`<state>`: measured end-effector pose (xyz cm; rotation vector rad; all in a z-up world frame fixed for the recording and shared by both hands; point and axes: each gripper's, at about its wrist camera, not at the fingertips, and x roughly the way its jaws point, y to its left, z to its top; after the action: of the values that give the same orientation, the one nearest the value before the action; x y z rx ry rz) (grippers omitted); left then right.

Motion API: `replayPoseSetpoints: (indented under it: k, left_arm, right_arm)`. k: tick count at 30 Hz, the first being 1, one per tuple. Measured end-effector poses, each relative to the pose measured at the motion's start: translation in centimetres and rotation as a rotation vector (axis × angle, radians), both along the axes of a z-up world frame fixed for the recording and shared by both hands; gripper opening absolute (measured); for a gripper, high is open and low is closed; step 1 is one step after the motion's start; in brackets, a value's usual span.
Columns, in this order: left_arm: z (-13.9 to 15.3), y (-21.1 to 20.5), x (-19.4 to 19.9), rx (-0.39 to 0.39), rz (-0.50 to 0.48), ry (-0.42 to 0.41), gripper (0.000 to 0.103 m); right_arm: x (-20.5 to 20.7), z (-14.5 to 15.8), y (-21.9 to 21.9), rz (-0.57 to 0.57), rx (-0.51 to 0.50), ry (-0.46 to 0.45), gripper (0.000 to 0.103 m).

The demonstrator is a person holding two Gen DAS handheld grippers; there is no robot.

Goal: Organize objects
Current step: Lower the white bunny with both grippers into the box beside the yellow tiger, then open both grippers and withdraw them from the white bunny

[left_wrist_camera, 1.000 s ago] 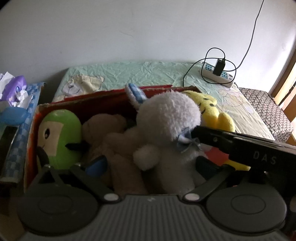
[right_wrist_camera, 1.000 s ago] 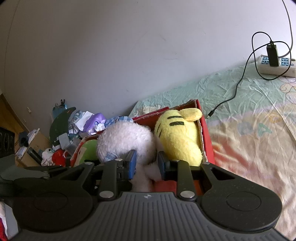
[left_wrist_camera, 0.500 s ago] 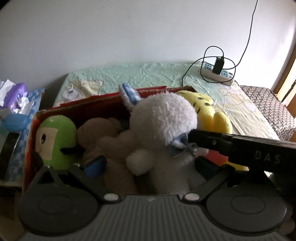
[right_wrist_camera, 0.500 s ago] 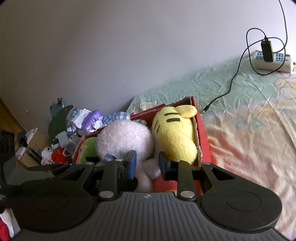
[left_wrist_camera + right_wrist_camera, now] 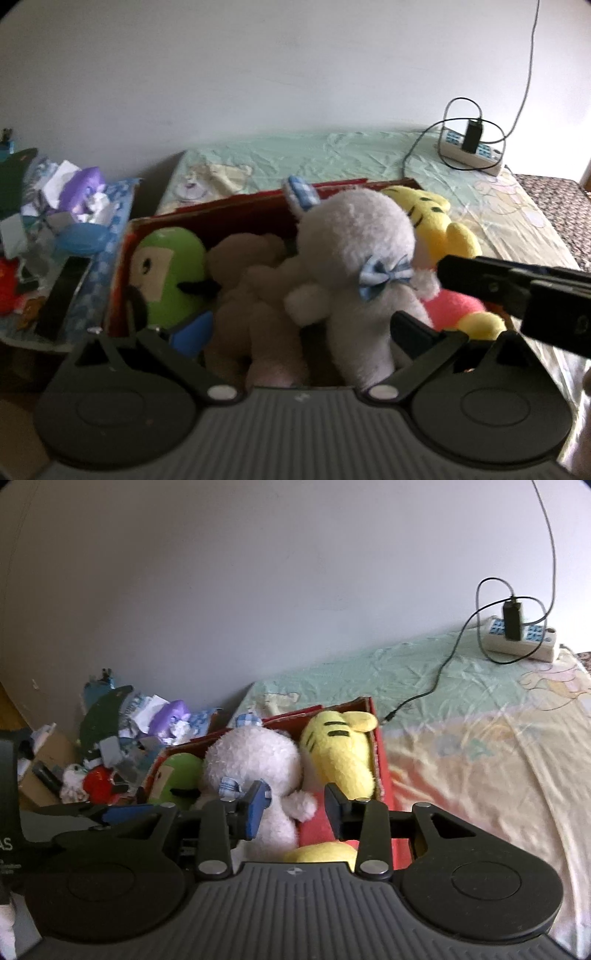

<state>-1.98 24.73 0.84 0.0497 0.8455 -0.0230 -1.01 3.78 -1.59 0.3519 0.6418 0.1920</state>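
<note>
Toys fill the red box [image 5: 229, 210] ahead of your left gripper [image 5: 299, 332], which you hold spread wide over its near edge. Its jaws are apart and clamp nothing — the blue-padded finger sits low by the green toy [image 5: 170, 273], the other finger low beside the white plush rabbit [image 5: 354, 266]. That rabbit leans upright in the middle of the box, a checked blue bow at its neck and a checked ear poking up behind its head. A tan plush bear [image 5: 251, 291] slumps between the rabbit and the green toy, touching both. Behind the rabbit lies the yellow plush toy [image 5: 436, 225] against the box's right side. Your right gripper's black body crosses in from the right edge, just in front of the yellow toy. The box rests on the bed [image 5: 332, 155]; a power strip [image 5: 472, 155] with a plugged charger lies near the wall.

Seen from your right gripper [image 5: 295, 805], the jaws are opening, with the rabbit's [image 5: 255, 760] arm and lower body between them; the pads do not press on it, so it sits released in the box [image 5: 380, 760]. The yellow toy [image 5: 340, 753] lies just right of the rabbit, along the box's right wall, and the green toy [image 5: 177, 775] peeks out on the left. Clutter [image 5: 140, 723] piles up left of the box — papers and a purple pack among it.
</note>
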Motion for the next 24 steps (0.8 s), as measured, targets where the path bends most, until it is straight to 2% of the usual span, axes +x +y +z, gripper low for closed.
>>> replayPoseSetpoints:
  k: [5, 9, 15, 20, 24]
  left_arm:
    - [0.2, 0.3, -0.6, 0.015, 0.04, 0.014, 0.102]
    - [0.3, 0.2, -1.1, 0.029, 0.074, 0.038, 0.102]
    - [0.7, -0.2, -1.9, 0.051, 0.113, 0.063, 0.102]
    - [1.1, -0.8, -2.6, 0.052, 0.104, 0.073, 0.102]
    - [1.3, -1.2, -2.9, 0.042, 0.098, 0.077, 0.102]
  right_arm:
    - [-0.6, 0.6, 0.0, -0.046, -0.049, 0.031, 0.042]
    - [-1.3, 1.0, -0.1, -0.081, -0.092, 0.05, 0.052]
    - [-2.0, 1.3, -0.5, -0.126, -0.129, 0.071, 0.053]
    - [-2.3, 1.6, -0.6, -0.168, -0.167, 0.099, 0.058]
    - [-2.6, 1.9, -0.8, -0.198, -0.185, 0.092, 0.068]
